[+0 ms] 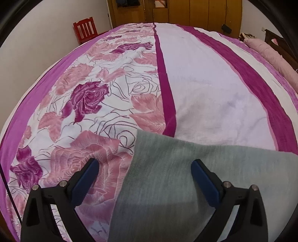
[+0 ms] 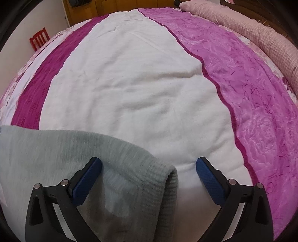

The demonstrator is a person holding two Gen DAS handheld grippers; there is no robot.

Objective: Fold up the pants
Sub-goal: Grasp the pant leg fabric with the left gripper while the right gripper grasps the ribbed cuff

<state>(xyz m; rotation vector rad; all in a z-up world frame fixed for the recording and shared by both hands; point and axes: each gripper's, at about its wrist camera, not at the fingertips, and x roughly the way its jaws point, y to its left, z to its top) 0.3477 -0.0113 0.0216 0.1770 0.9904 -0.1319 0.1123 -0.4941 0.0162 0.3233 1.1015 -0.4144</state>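
Note:
Grey-green knit pants lie flat on the bed, filling the lower right of the left wrist view. My left gripper is open, its fingers straddling the pants' left edge. In the right wrist view the same pants cover the lower left, with a ribbed, folded end pointing down between the fingers. My right gripper is open too, its left finger over the cloth and its right finger over the white blanket. Neither gripper holds anything.
The bed carries a blanket with pink roses, magenta stripes and a white band. A pink bolster lies along the right side. A red chair stands by the far wall, with wooden cupboards behind.

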